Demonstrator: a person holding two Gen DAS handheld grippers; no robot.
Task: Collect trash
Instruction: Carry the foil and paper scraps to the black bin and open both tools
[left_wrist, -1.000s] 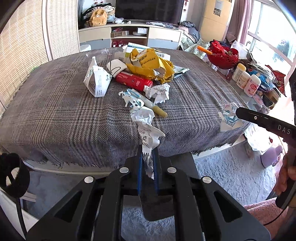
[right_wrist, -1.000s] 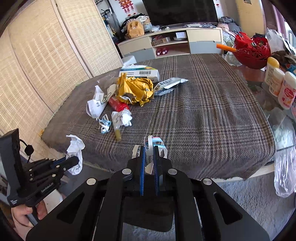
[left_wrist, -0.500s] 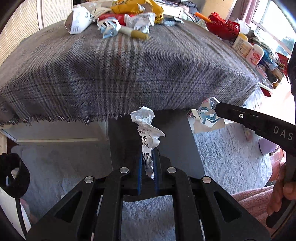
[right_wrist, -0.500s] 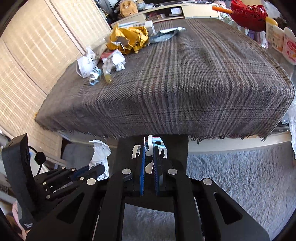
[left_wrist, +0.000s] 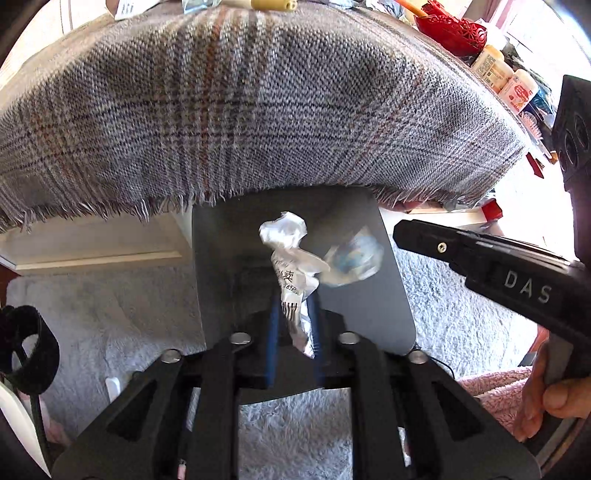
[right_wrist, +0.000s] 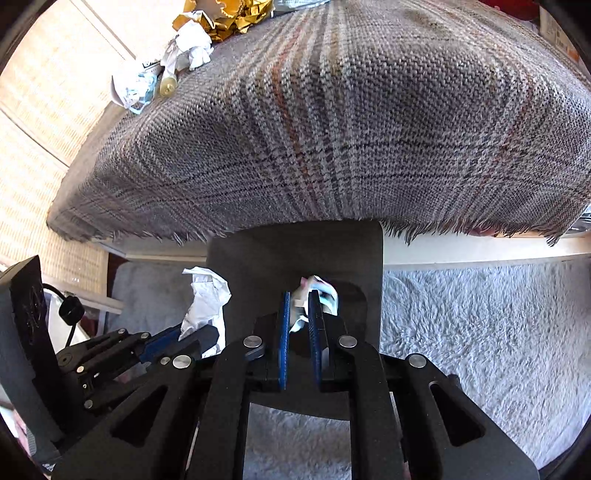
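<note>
Both grippers hang over the dark bin (left_wrist: 354, 295) below the table edge, at the drop-off step. Left gripper (left_wrist: 293, 332): jaws have just been opening, crumpled receipt (left_wrist: 286, 254) loose between them, barely touched. Right gripper (right_wrist: 298, 332): nearly closed, pinching a blue-printed wrapper (right_wrist: 325, 293). Next: part both fully, clear the bin, return for litter on the plaid cloth (right_wrist: 351, 129).

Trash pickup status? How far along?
Done: nothing visibly binned yet. In hand: both grippers are over the dark grey bin; the left gripper has just been opening its jaws with the crumpled receipt between them, and the right gripper pinches a blue-and-white wrapper. Left: yellow wrapper and crumpled papers on the plaid tablecloth.
</note>
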